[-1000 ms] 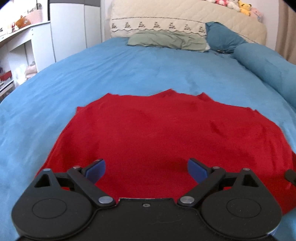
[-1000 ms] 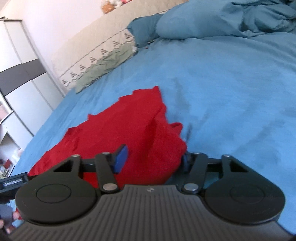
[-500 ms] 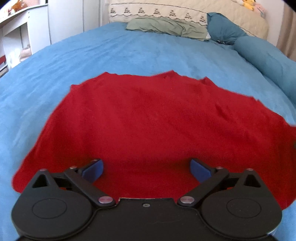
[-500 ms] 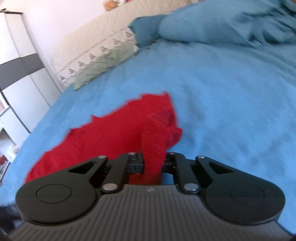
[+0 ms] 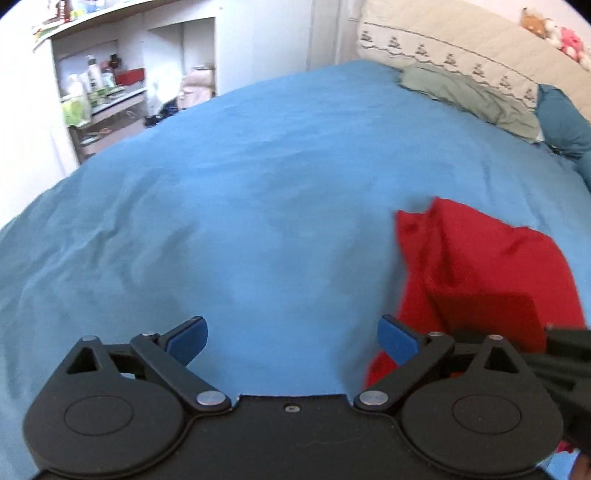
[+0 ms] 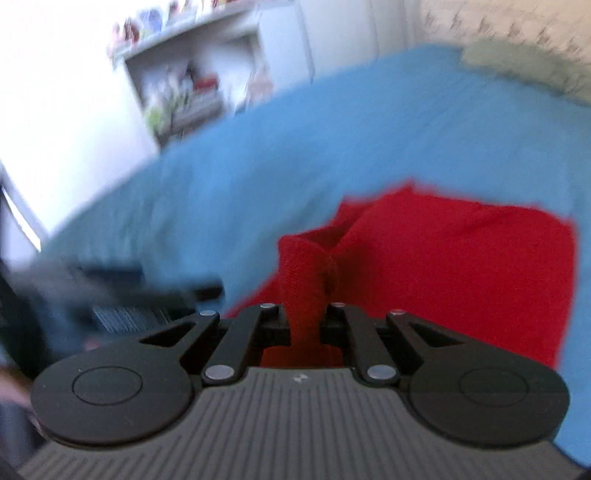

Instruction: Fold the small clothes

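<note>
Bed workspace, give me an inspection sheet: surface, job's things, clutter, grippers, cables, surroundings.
Surface: blue bedsheet, lightly wrinkled.
Job's things: one red garment, partly doubled over, lying on the sheet; a bunched edge is lifted into the right gripper.
Clutter: green cloth and a teal pillow at the head of the bed.
Grippers: left gripper open, over bare sheet, holding nothing; right gripper shut on the garment.
Cables: nothing seen.
Surroundings: quilted headboard with plush toys on top; white shelves with bottles and boxes beside the bed. Right wrist view is motion-blurred.
</note>
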`<move>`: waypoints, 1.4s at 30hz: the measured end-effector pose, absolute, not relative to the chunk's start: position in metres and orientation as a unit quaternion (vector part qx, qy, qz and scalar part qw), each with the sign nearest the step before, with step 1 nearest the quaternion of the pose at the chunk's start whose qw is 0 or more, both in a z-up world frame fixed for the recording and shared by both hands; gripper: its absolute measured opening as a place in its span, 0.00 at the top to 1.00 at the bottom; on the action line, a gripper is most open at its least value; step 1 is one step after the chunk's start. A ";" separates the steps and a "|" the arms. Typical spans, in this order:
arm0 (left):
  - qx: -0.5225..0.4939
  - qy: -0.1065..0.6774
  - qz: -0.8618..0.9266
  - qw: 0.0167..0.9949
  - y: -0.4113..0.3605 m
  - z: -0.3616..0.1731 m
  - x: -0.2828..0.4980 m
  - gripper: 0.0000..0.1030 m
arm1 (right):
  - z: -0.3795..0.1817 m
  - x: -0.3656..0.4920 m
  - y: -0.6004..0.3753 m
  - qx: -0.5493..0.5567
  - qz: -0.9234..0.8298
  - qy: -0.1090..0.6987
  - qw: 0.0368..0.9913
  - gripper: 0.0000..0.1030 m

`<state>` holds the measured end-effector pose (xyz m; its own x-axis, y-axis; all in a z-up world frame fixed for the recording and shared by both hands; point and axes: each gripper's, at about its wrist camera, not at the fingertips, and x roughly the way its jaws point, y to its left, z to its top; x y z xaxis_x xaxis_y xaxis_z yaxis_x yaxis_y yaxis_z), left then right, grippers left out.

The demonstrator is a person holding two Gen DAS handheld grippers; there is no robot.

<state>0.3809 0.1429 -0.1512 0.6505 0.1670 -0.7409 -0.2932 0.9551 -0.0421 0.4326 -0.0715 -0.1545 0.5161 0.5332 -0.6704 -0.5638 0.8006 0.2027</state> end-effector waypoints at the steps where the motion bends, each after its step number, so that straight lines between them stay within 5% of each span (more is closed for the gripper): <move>1: -0.079 0.398 0.132 0.904 0.145 -0.151 0.380 0.03 | -0.164 0.432 -0.070 -0.019 0.310 0.381 0.871 0.80; 6: -0.106 0.395 0.129 0.903 0.150 -0.147 0.384 0.03 | -0.168 0.428 -0.079 0.012 0.314 0.371 0.874 0.72; 10: -0.103 0.382 0.128 0.910 0.151 -0.138 0.375 0.03 | -0.160 0.408 -0.074 -0.024 0.312 0.347 0.884 0.11; 19: -0.130 0.356 0.021 0.925 0.131 -0.118 0.372 0.03 | -0.152 0.340 -0.144 -0.043 0.215 0.300 0.928 0.09; 30: 0.084 0.436 0.082 0.892 0.085 -0.171 0.388 0.03 | -0.166 0.331 -0.194 0.010 0.150 0.322 0.935 0.09; 42: 0.038 0.450 0.081 0.888 0.102 -0.180 0.390 0.03 | -0.206 0.337 -0.206 0.007 0.120 0.362 0.924 0.07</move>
